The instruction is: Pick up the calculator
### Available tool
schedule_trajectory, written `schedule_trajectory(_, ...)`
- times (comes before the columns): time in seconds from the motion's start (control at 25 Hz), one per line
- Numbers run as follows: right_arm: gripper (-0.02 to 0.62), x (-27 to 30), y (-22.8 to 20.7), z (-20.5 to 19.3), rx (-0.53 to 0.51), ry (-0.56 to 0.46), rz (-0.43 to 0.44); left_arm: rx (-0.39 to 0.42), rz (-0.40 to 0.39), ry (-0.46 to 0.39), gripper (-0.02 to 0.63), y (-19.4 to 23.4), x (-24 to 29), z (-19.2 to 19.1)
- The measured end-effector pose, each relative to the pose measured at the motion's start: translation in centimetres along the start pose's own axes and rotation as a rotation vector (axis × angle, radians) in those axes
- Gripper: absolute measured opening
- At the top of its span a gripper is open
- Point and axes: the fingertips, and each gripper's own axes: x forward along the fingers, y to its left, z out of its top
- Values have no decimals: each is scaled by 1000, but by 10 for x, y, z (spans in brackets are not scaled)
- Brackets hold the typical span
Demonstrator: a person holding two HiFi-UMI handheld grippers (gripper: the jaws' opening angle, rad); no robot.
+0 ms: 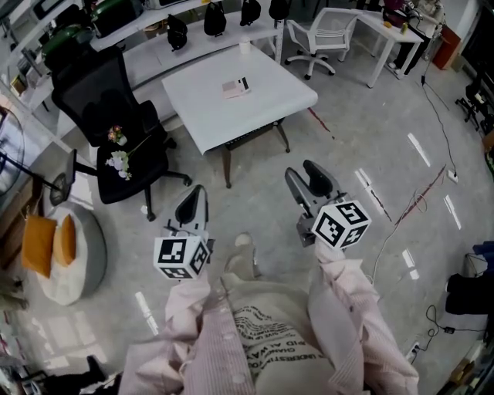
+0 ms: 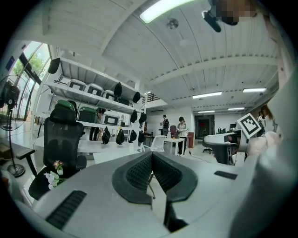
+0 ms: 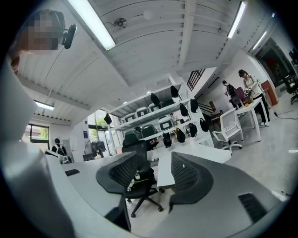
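The calculator (image 1: 236,87), a small flat thing with a dark part, lies on the white table (image 1: 262,108) in the head view, far ahead of both grippers. My left gripper (image 1: 193,207) hangs over the floor, its jaws together with nothing between them (image 2: 152,172). To its right, my right gripper (image 1: 307,182) is also over the floor, jaws spread and empty (image 3: 156,174). Both point level toward the table (image 3: 195,151). Neither gripper view shows the calculator.
A black office chair (image 1: 116,131) with flowers (image 1: 117,150) on its seat stands left of the table. Beyond are a shelf of black bags (image 1: 212,19) and a white chair (image 1: 324,35). Cables (image 1: 417,200) run over the floor at right. People stand far back (image 2: 180,132).
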Motion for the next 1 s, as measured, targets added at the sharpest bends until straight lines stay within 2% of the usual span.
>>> schedule_trajectory(0.44,199,63,-37,7,29,12,0,-31,-13,4,2,32,75,2)
schedule_trajectory(1.0,199,200,-94,15,73,62,-2,-65,-13,49,2,112,202,6)
